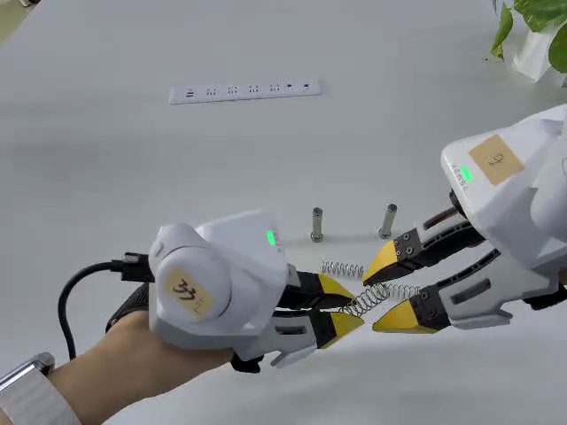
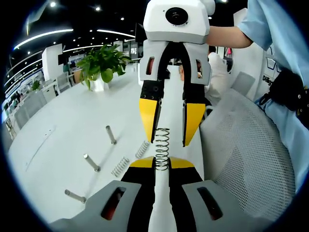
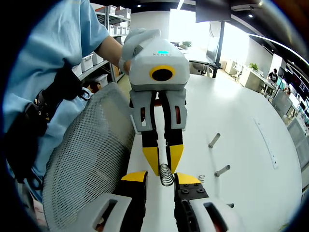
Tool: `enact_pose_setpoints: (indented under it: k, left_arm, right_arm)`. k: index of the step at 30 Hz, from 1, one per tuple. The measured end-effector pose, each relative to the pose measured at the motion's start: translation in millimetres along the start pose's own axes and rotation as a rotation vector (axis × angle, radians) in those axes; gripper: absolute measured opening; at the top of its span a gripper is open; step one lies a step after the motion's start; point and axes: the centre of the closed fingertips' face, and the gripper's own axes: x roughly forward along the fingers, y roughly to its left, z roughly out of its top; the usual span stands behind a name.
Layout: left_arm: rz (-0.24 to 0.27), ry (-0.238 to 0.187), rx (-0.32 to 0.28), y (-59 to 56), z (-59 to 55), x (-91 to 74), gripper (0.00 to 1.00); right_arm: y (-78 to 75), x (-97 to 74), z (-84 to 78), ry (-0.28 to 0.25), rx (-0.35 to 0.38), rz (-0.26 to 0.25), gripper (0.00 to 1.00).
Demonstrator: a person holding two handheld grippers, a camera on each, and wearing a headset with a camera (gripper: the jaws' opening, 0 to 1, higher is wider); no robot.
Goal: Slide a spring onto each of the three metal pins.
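Nearest, on the left: left gripper [image 1: 357,307], yellow tips squeezed shut on one end of a spring [image 1: 383,295]. Holds that spring seemingly clear of the table [image 1: 106,177], free end poking out to the right. Just past it, coming in from the right: right gripper [image 1: 374,301], yellow tips spread wide on both sides of the free end, gripping nothing. Looks like a pass from one gripper to the other before the trip to a pin. To do it well: hold the left grip tight and steady, close the right tips slowly on the bare rings, and pinch only as hard as needed. Careful with a hard squeeze: likely to bend the thin wire or flick it away. Let go with the left only after a firm hold on the right. Spring: thin shiny wire, wound in many small rings, soft and bouncy by the look of it. Tips: hard, smooth, pointed like wedges. A little farther on the smooth pale table: two loose springs [image 2: 120,166], lying flat. Beyond them: three metal pins [image 2: 91,162], short grey rods standing up, all bare. Far off: a flat white power strip [image 1: 245,90], and a leafy green plant [image 1: 505,27] in the far right corner.
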Motion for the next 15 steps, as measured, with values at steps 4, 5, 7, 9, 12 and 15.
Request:
enact_pose_setpoints:
  k: [4,5,7,9,12,15]
  left_arm:
    - [-0.004,-0.010,0.007,-0.3,2.4,-0.3,0.06]
    - [-0.007,-0.013,0.010,-0.9,3.3,-0.4,0.06]
    - [-0.012,-0.017,0.017,-1.8,4.4,-0.5,0.06]
    - [-0.016,-0.017,0.020,-2.5,4.7,-0.4,0.06]
    - [-0.022,-0.022,0.022,-3.8,5.8,-0.2,0.06]
    - [-0.026,-0.030,0.027,-4.8,7.3,0.0,0.06]
  right_arm:
    - [-0.6,0.4,0.3,0.009,-0.005,0.009,0.18]
    - [-1.1,0.6,-0.1,0.013,-0.008,0.014,0.18]
    - [-1.4,-0.2,-1.4,0.018,-0.014,0.027,0.17]
    - [-1.0,-0.6,-1.3,0.024,-0.020,0.036,0.16]
    - [-0.6,-0.8,-1.5,0.035,-0.032,0.047,0.13]
    - [-0.2,-0.5,-2.2,0.042,-0.037,0.054,0.13]
